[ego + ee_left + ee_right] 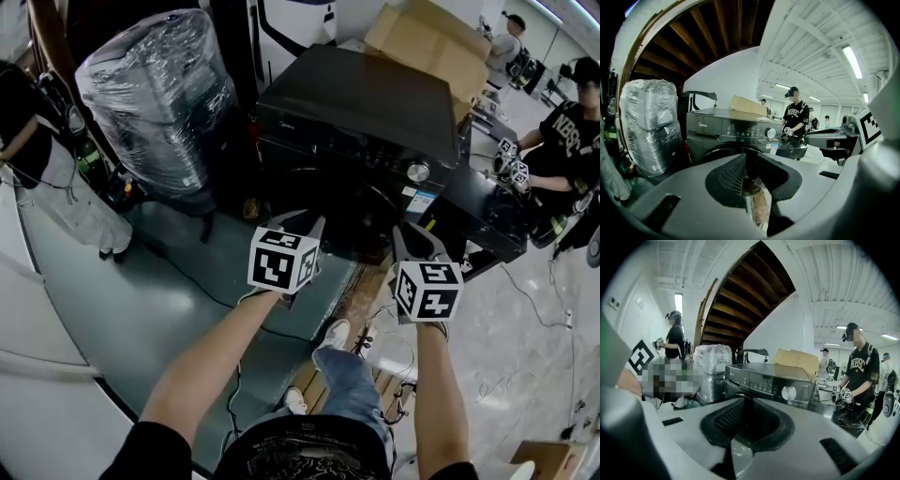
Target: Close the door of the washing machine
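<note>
Washing machine (375, 103), dark-cased, stands on the floor at the centre of the head view. Its control knob (418, 172) sits on the front panel, and the round door (342, 206) lies below that panel, facing the person. Whether the door is fully latched cannot be determined. Left gripper (317, 223) and right gripper (401, 231) are held side by side in front of the door, clear of it. Each gripper's jaws stand slightly apart with nothing between them. A cardboard box (427, 37) lies on the machine's far top edge. A plastic-wrapped appliance (159, 94) stands to the left. Another person (572, 131) stands at the right.
</note>
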The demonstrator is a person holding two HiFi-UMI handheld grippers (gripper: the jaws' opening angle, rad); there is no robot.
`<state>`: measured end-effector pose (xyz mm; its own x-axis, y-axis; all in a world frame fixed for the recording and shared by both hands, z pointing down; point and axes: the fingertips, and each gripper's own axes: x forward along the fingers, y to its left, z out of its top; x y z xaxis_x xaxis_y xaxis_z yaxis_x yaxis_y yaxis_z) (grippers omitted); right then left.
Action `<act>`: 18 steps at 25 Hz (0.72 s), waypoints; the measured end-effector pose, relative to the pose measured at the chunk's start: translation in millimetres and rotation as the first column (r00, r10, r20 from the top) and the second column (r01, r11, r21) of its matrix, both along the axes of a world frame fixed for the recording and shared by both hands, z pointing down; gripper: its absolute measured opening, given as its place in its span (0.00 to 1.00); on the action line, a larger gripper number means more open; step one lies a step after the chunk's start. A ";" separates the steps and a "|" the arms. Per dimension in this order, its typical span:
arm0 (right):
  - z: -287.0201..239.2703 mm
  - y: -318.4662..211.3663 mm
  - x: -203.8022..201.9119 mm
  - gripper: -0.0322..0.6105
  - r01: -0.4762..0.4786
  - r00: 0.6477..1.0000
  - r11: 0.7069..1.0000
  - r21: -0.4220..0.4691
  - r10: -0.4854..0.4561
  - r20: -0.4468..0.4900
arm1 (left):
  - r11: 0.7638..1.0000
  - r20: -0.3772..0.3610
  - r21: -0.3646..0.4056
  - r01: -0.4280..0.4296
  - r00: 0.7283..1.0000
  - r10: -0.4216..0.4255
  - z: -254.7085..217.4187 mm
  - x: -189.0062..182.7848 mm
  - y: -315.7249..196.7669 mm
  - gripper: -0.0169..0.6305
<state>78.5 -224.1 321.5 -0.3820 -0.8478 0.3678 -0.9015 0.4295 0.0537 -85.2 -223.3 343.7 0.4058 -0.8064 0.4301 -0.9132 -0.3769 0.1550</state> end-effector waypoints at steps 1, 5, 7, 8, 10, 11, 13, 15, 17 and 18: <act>-3.9 6.3 -1.1 0.15 0.001 1.000 1.000 0.004 -0.001 0.005 | 1.000 0.009 0.011 -0.002 1.000 0.001 -3.9 -2.2 7.0 0.16; -19.3 28.6 -8.8 0.14 0.010 1.000 1.000 0.026 -0.010 0.026 | 0.998 0.047 0.069 0.010 0.999 -0.013 -23.0 -13.7 28.9 0.15; -25.9 39.0 -12.4 0.14 0.011 0.999 0.999 0.038 -0.013 0.034 | 0.995 0.061 0.097 0.013 0.998 -0.019 -31.5 -17.4 38.7 0.14; -29.5 44.0 -13.6 0.14 0.010 0.999 0.999 0.044 -0.012 0.037 | 0.994 0.067 0.112 0.011 0.998 -0.019 -36.2 -18.0 43.8 0.14; -38.0 53.5 -15.8 0.13 0.006 0.999 0.998 0.057 -0.008 0.045 | 0.989 0.082 0.144 0.006 0.996 -0.018 -46.1 -19.4 53.4 0.13; -42.6 58.2 -16.9 0.13 0.004 0.999 0.998 0.064 -0.007 0.048 | 0.987 0.090 0.159 0.004 0.996 -0.019 -50.7 -20.4 57.9 0.12; -50.8 67.1 -17.3 0.13 -0.001 0.999 0.997 0.077 -0.003 0.050 | 0.984 0.092 0.176 0.000 0.996 -0.017 -57.6 -21.2 67.0 0.12; -56.8 75.4 -14.1 0.12 -0.010 0.999 0.996 0.084 0.006 0.053 | 0.984 0.075 0.180 -0.005 0.997 -0.009 -60.6 -18.6 77.3 0.11; -60.3 83.3 -10.4 0.11 -0.020 0.998 0.996 0.087 0.015 0.061 | 0.983 0.072 0.182 -0.011 0.997 -0.002 -59.6 -16.1 87.7 0.11; -61.4 86.8 -9.5 0.10 -0.023 0.998 0.996 0.089 0.017 0.064 | 0.983 0.079 0.183 -0.019 0.997 0.004 -58.2 -15.2 91.8 0.11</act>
<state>69.0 -137.4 260.1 -0.3849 -0.8839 0.2657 -0.9126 0.4076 0.0339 -100.4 -131.4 285.6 0.3867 -0.8701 0.3056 -0.9152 -0.4029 0.0108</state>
